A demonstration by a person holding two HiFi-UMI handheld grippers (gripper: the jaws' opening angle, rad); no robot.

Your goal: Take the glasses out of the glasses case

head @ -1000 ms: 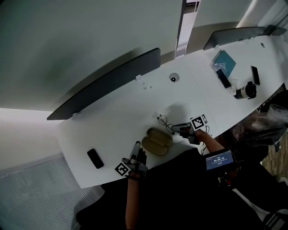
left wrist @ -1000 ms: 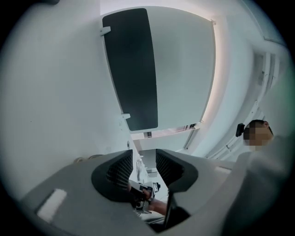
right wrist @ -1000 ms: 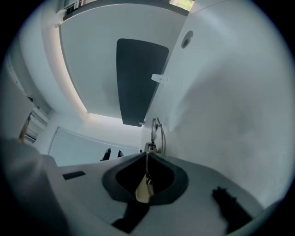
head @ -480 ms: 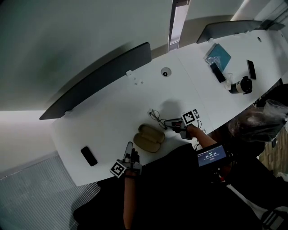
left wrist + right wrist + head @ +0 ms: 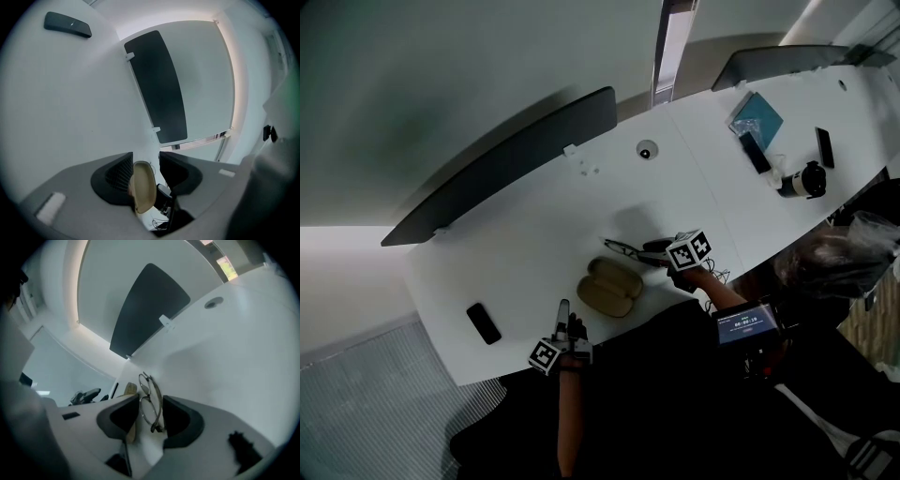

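The glasses (image 5: 623, 248) are out of the case & lie folded on the white table (image 5: 534, 216), just right of mid-frame in the head view. They sit up & right of the tan glasses case (image 5: 609, 288), near it but not touching as far as I can see. The case looks open & empty, w/ its two halves side by side.

The right gripper (image 5: 150, 399) is right at the glasses. Its jaws have just been opening. Now they stand apart w/ the glasses btw them, & I think the pads don't press on the frame. The thin wire frame leans close to the jaw on the right side of that view.

The left gripper (image 5: 146, 158) is low in the head view, below & left of the case, near it but apart. Its jaws are spread a bit & hold nothing. The case only shows through the gap, further off.

How the glasses will handle, my guess: very light, thin metal, so they bend easy, & the lenses can scratch or crack. They're smooth too, so they may slip. Best place to hold is the folded arms or the bridge in the middle, w/ a soft squeeze, not the lenses.

The job looks about done. A black phone (image 5: 482, 322) lies far to the left, out of the way.
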